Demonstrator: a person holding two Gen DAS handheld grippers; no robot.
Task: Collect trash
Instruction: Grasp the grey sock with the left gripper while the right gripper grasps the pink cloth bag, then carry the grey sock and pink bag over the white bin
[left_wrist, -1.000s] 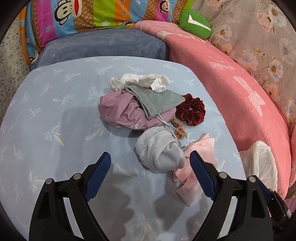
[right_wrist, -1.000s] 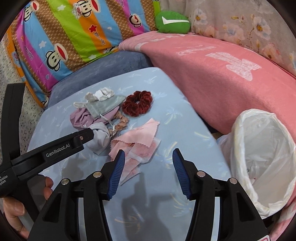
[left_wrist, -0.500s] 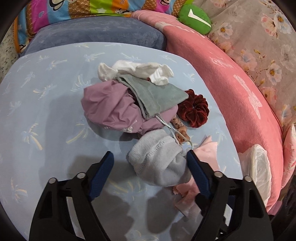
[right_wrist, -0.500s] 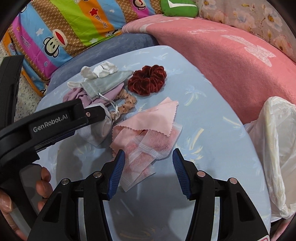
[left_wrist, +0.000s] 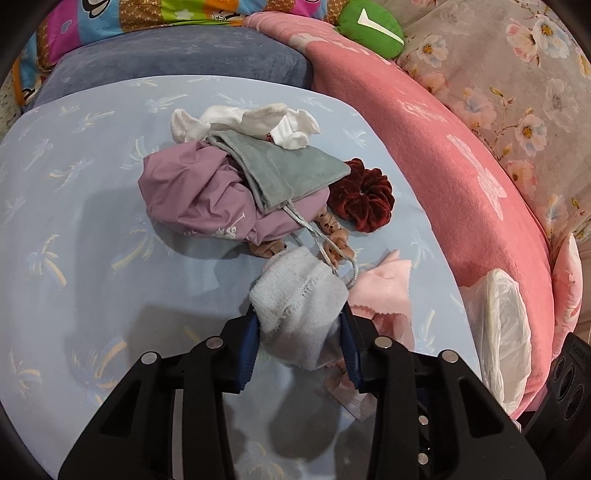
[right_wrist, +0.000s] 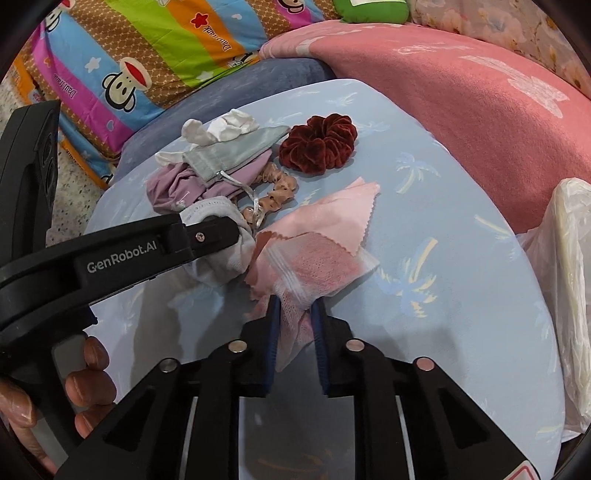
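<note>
My left gripper is clamped on the grey sock, which bulges out between the pads and lies at the near end of the pile. My right gripper is pinched on the pink cloth bundle, the mesh wrapper part bunched between its pads, right beside the sock. Both pieces look to rest on the worktop; I cannot tell if either has left it.

By my reckoning the job is barely begun. Nothing from this pile seems to have reached the white bag, which stands open off the worktop's right edge, beside the pink blanket. I can't see into it well enough to say what it holds.

Left on the worktop, just beyond my grips: the purple cloth with the grey-green pouch over it, its cord trailing onto the sock, the white socks at the far end, the dark red scrunchie and the small patterned scrunchie. So two pieces are in hand and still to be carried to the bag, and five more wait.
</note>
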